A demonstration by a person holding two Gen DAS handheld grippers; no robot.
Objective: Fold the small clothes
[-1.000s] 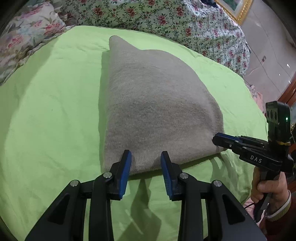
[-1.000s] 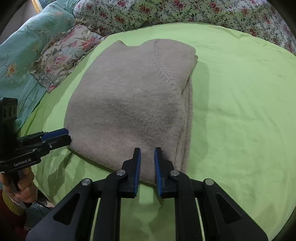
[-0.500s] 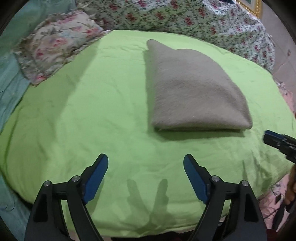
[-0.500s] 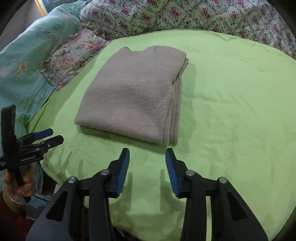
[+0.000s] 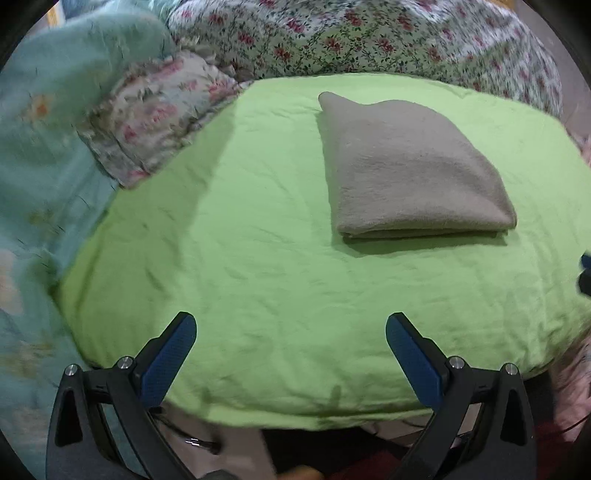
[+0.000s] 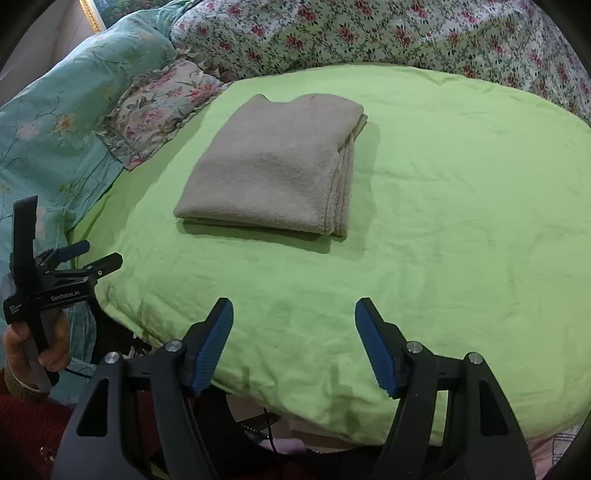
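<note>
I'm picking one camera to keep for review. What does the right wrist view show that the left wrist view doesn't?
Only the right wrist view shows the person's hand holding the left tool, and the folded sweater's stacked layer edges. Only the left wrist view shows the sweater's smooth folded side. Both show the sweater lying free on the green sheet, floral bedding behind, and tools opening, empty.

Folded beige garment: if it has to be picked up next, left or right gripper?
Probably right. The right gripper faces the folded beige garment almost head-on; from the left gripper it lies off to the side. Both are opening, empty.
</note>
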